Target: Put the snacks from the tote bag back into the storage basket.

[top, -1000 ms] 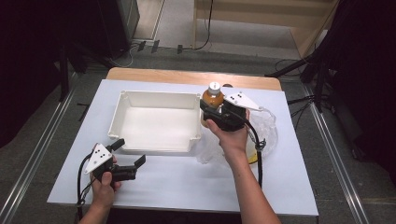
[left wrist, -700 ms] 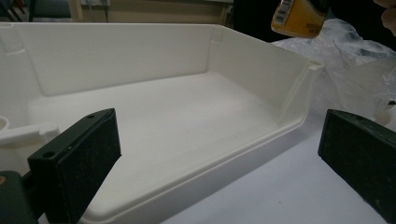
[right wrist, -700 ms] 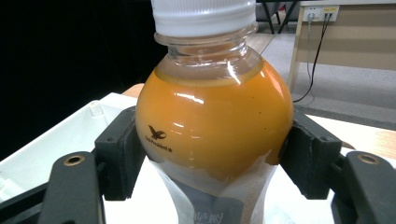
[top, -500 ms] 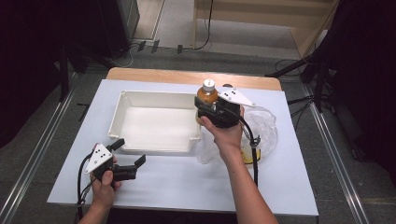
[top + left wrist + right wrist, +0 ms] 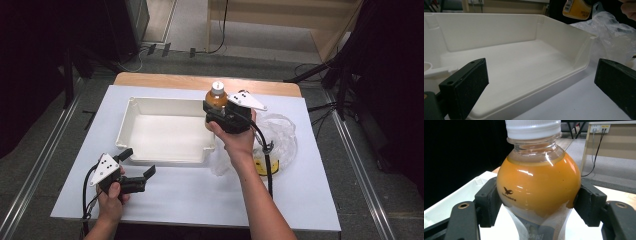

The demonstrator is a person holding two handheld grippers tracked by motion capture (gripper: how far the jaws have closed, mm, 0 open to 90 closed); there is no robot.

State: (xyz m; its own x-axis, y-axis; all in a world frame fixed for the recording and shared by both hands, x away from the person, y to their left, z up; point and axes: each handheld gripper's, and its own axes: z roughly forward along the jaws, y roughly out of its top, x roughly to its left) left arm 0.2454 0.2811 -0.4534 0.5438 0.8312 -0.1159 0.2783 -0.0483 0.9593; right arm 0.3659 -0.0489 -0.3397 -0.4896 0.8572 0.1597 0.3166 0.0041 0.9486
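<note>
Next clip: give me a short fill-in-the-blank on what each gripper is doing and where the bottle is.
1. The right gripper is shut on a bottle of ____ drink.
2. The bottle's cap is ____ in colour.
3. The left gripper rests on the table with its fingers ____.
4. In the high view, the bottle hangs at the right edge of the white ____.

Missing words: orange; white; open; tray

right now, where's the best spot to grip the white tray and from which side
Take the white tray by its near wall, coming from the person's side with the left gripper. That gripper is open and already faces that edge; one jaw inside, one outside, should pinch the thin upright wall.
</note>
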